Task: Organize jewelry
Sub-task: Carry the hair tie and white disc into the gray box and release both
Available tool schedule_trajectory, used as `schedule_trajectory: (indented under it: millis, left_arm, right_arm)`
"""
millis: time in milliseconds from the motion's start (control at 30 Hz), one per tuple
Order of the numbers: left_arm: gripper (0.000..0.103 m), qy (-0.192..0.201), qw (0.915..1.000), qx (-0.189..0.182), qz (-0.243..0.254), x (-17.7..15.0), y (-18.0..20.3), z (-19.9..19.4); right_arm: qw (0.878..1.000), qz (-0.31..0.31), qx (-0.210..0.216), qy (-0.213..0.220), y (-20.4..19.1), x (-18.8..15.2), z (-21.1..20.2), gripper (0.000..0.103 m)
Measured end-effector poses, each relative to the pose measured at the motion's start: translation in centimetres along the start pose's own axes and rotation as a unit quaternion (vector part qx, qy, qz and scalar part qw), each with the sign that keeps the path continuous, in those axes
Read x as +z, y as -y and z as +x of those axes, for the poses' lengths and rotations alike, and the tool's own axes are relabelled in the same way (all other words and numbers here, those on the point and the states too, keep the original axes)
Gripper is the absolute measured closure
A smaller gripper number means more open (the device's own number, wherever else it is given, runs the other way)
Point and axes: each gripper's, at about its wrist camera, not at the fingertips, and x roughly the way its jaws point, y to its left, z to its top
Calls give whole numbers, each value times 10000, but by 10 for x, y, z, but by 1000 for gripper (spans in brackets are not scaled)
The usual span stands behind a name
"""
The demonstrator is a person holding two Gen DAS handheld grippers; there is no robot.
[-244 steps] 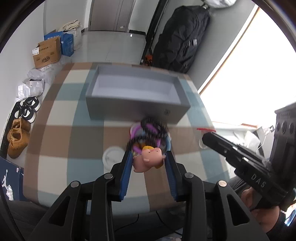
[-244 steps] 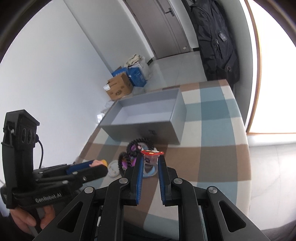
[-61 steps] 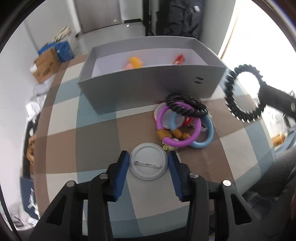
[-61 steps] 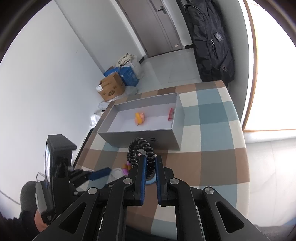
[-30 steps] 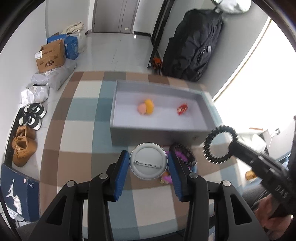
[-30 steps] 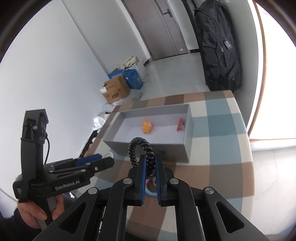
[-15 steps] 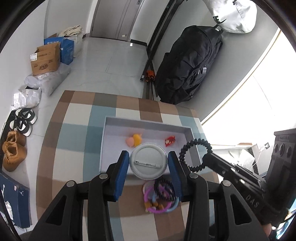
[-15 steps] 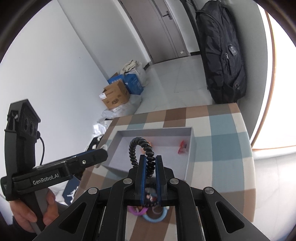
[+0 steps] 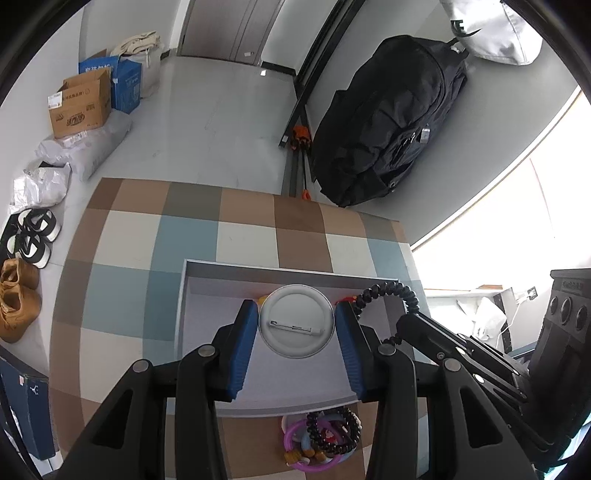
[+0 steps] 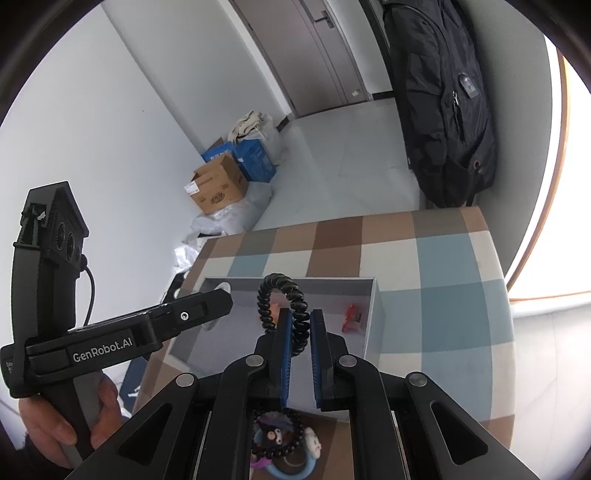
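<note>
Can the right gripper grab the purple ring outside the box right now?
Probably not: the right gripper is shut on the black spiral band, above the grey box. The purple ring lies unobstructed on the table.

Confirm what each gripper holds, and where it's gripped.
Left gripper: round pin badge, clamped across its rim. Right gripper: black spiral hair tie, pinched on one side of its loop.

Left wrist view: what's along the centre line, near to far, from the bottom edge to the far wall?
Pile of rings and bracelets → near wall of the grey box → round pin badge between the fingers → checked tablecloth → bare floor → door.
</note>
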Motion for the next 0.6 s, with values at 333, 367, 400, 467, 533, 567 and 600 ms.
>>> schedule_trajectory:
  millis: [333, 367, 400, 467, 533, 567, 600]
  left_arm:
    - [65, -107, 9995, -278, -118, 2, -2, 13]
    - [65, -113, 9994, -297, -152, 2, -2, 13]
    - [65, -100, 9993, -309, -196, 3, -3, 13]
    - [65, -55, 9993, -270, -254, 3, -4, 10]
    - [65, 30, 9993, -284, -253, 3, -4, 7]
    - [65, 29, 9992, -308, -248, 4, -4, 5]
    - [64, 16, 9990, -359, -256, 4, -4, 5]
  right_arm:
    - [9999, 119, 2, 29, 5, 1, 1, 94]
    - [9999, 129, 4, 38, 5, 2, 2, 94]
    - [9999, 145, -6, 35, 6, 2, 2, 94]
    - [9997, 227, 66, 19, 8, 2, 3, 92]
    - [9996, 271, 71, 40, 11, 2, 1, 91]
    - [9994, 331, 99, 47, 13, 2, 0, 91]
    - [9991, 378, 147, 75, 14, 2, -2, 88]
